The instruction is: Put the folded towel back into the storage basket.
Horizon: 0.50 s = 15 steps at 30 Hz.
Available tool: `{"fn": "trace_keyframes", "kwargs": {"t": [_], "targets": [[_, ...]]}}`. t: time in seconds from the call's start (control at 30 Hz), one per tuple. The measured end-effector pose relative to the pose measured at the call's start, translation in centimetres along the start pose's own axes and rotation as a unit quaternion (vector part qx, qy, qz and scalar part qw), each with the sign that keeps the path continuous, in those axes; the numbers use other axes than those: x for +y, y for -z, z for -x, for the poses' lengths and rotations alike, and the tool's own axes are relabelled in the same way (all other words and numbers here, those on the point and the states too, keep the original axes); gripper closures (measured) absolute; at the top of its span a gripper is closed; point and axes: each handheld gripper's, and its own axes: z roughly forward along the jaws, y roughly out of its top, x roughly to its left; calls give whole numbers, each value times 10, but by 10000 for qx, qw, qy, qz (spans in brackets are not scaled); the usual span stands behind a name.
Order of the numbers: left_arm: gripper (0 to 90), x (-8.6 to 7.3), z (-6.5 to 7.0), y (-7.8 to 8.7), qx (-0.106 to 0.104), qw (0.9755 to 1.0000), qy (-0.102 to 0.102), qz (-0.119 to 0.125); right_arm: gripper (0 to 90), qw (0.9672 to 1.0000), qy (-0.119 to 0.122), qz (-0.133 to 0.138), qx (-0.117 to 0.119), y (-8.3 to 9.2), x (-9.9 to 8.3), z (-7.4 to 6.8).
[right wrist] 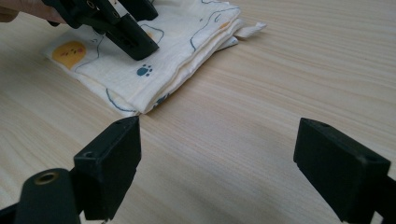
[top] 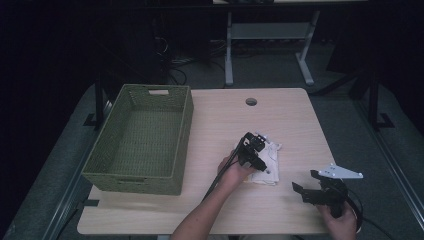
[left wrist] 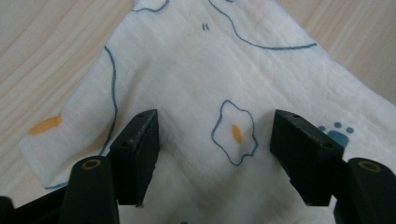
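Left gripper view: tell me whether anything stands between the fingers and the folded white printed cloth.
Nothing visible does. The left gripper is open directly over the folded white printed cloth on the light wooden table, its black fingers straddling a fried-egg print with only bare fabric between them.

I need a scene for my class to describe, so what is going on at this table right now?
A person works two hand-held grippers at a wooden table. The left gripper is down over a folded printed cloth, its jaws open astride it. The right gripper waits open beside the cloth, holding nothing. A green woven basket sits empty to the left.
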Motion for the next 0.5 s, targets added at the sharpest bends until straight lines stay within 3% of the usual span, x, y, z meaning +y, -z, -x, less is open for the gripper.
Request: {"fn": "trace_keyframes", "kwargs": {"t": [0.17,0.5], "targets": [[386,-5,-2,1,-20,9999,-22,133,147,10000,41,-22,-20,0,0,-2],[526,-9,-6,6,-51,9999,-64,128,147,10000,32,-36,-32,-1,0,-2]]}}
